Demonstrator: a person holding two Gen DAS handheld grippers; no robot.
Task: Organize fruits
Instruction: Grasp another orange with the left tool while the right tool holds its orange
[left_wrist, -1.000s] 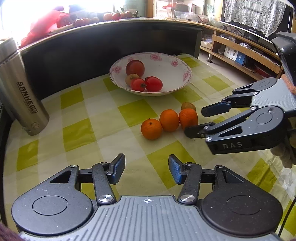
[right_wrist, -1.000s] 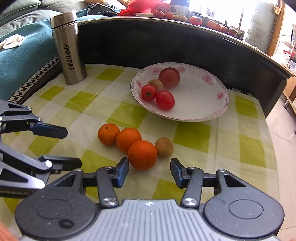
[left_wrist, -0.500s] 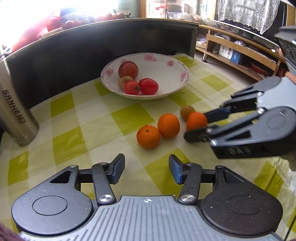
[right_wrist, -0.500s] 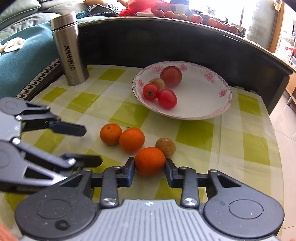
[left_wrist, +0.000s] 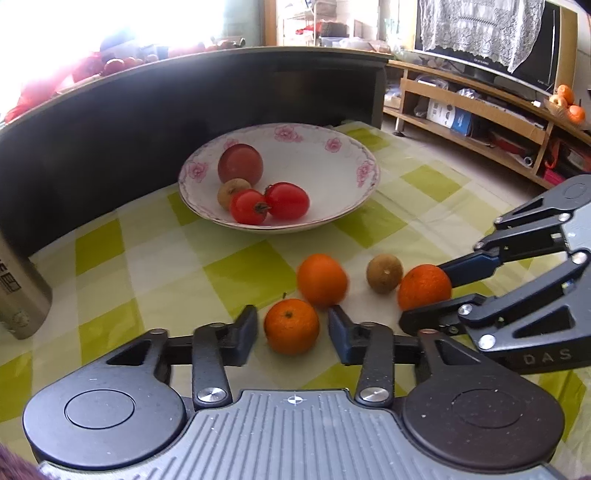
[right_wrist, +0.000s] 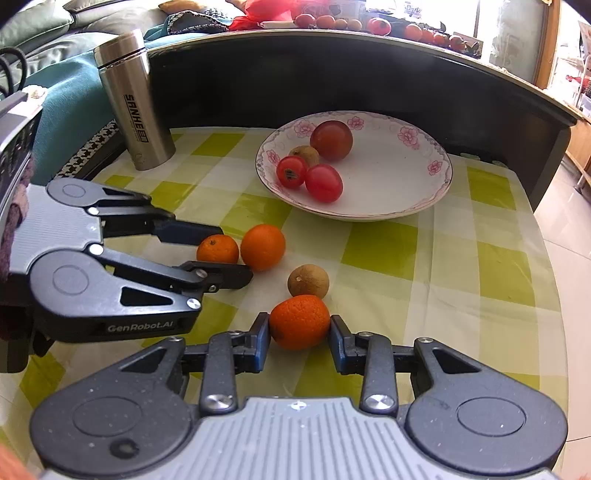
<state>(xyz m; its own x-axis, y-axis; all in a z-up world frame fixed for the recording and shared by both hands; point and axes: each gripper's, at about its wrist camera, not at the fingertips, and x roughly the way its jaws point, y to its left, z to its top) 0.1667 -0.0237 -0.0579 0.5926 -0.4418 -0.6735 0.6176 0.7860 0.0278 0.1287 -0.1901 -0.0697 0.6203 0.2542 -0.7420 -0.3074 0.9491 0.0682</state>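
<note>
Three oranges and a small brown fruit (left_wrist: 384, 274) lie on the checked cloth in front of a flowered white bowl (left_wrist: 325, 166) (right_wrist: 399, 173). The bowl holds a dark red round fruit, two tomatoes and another brown fruit. My right gripper (right_wrist: 299, 341) (left_wrist: 424, 295) is shut on the rightmost orange (right_wrist: 299, 326) (left_wrist: 424, 286), both pads pressing its sides. My left gripper (left_wrist: 291, 332) (right_wrist: 225, 256) is open and straddles the leftmost orange (left_wrist: 291, 326) (right_wrist: 218, 249), with a small gap on each side. The middle orange (left_wrist: 321, 278) (right_wrist: 263, 246) rests just beyond it.
A steel flask (right_wrist: 135, 99) (left_wrist: 18, 291) stands at the table's far left corner. A dark curved wall rises behind the bowl, with more fruit on its top. To the right the table edge drops to a tiled floor. A low wooden shelf unit (left_wrist: 480, 110) stands beyond.
My right gripper closed onto the rightmost orange. My left gripper moved forward until its open fingers came either side of the leftmost orange. The middle orange looks blurred, shifting slightly.
</note>
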